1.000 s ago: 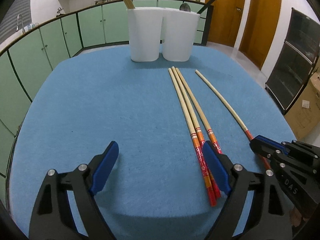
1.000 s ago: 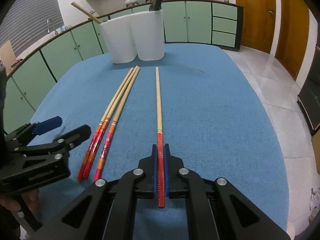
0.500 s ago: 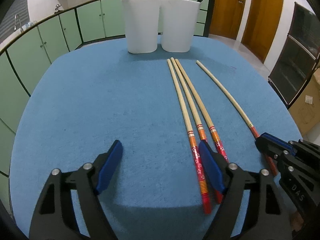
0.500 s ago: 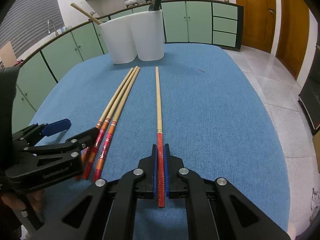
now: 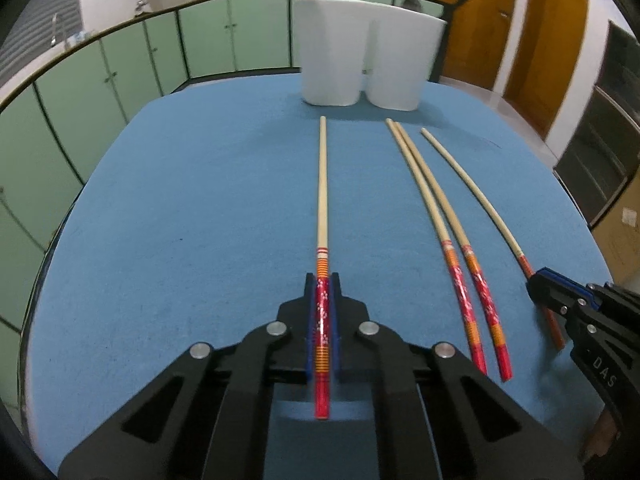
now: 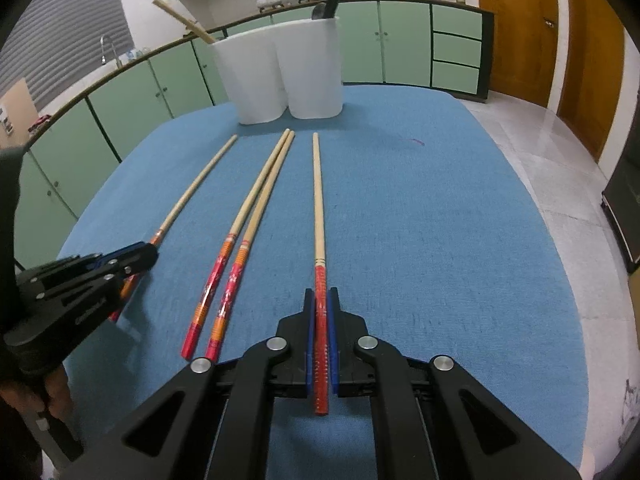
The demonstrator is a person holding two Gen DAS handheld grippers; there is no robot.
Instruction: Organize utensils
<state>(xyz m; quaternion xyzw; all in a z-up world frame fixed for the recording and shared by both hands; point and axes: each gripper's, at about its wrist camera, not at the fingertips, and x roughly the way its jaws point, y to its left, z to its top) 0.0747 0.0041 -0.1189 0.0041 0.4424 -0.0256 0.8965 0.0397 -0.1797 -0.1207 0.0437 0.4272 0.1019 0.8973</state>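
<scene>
Several long bamboo chopsticks with red patterned handles lie on a blue table. My left gripper [image 5: 323,284] is shut on the handle of one chopstick [image 5: 321,184], which points at the white holders. My right gripper [image 6: 321,300] is shut on the handle of another chopstick [image 6: 318,196]. Two loose chopsticks [image 5: 440,216] lie side by side between the grippers; they also show in the right wrist view [image 6: 256,204]. A white double utensil holder [image 5: 360,64] stands at the far edge of the table, with a bamboo stick in its left cup and dark utensils in its right cup.
The blue table cover [image 6: 440,220] extends wide to the right of the chopsticks. Green kitchen cabinets [image 5: 120,76] run behind the table. Wooden doors [image 5: 548,28] stand at the back right, and a cardboard box [image 5: 624,232] sits on the floor to the right.
My left gripper has shut on the leftmost chopstick and drawn it to the left, apart from the other two. My right gripper stays shut on its chopstick.
</scene>
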